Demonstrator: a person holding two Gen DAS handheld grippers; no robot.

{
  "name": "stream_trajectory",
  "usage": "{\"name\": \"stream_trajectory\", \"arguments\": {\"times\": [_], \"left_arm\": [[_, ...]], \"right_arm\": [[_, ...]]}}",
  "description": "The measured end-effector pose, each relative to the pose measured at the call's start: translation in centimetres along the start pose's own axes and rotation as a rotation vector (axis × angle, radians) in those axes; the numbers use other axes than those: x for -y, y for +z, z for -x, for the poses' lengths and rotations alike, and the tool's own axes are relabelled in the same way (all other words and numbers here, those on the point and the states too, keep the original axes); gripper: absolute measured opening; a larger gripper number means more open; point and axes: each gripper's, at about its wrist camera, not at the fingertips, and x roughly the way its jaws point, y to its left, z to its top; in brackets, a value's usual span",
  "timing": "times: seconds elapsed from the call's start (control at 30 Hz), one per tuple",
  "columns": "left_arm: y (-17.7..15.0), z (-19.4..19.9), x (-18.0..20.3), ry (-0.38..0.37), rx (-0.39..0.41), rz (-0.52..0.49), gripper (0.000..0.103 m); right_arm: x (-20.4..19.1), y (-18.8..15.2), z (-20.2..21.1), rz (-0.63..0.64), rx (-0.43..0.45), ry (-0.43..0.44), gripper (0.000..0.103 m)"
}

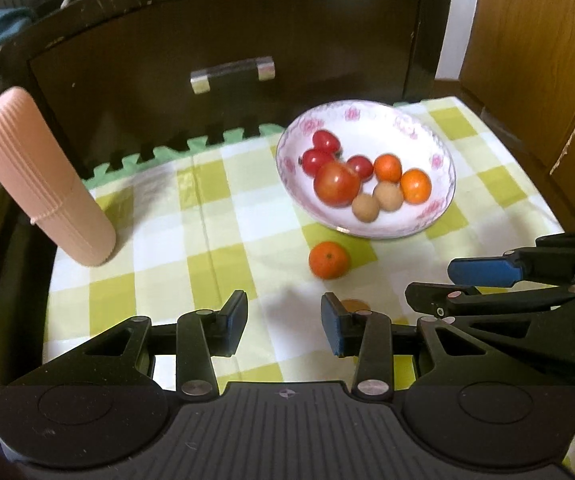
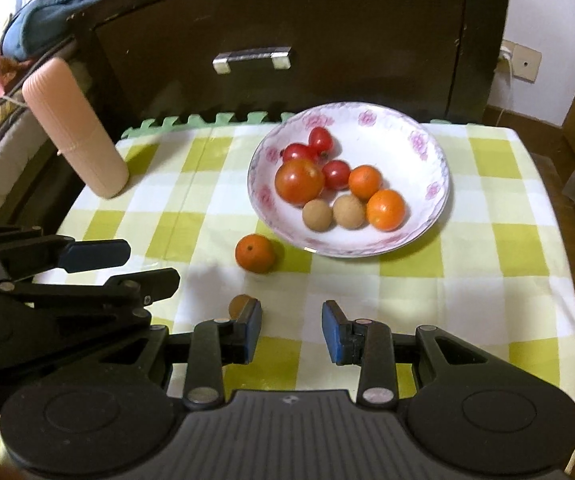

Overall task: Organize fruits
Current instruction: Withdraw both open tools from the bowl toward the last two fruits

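A white floral bowl holds a large tomato, cherry tomatoes, two small oranges and two tan round fruits. On the green-checked cloth in front of it lies a loose orange. A small brown fruit sits nearer, partly hidden behind a finger in each view. My left gripper is open and empty, just left of the brown fruit. My right gripper is open and empty, just right of it.
A pink ribbed cylinder leans at the cloth's far left corner. A dark cabinet with a metal handle stands right behind the cloth. Wooden furniture flanks the right side.
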Motion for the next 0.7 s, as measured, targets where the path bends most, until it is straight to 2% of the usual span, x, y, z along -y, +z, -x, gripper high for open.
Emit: {"name": "stream_trajectory", "arguments": {"times": [0.2,0.7], "left_arm": [[-0.6,-0.7,-1.3,-0.028,-0.031,0.029,0.053],[-1.6,-1.5,-3.4,-0.018,-0.06,0.051,0.061]], "right_arm": [[-0.4,-0.3,-0.9,0.015,-0.022,0.028,0.033],[-1.4,-0.4,-3.5,0.045,-0.055,0.073,0.035]]}}
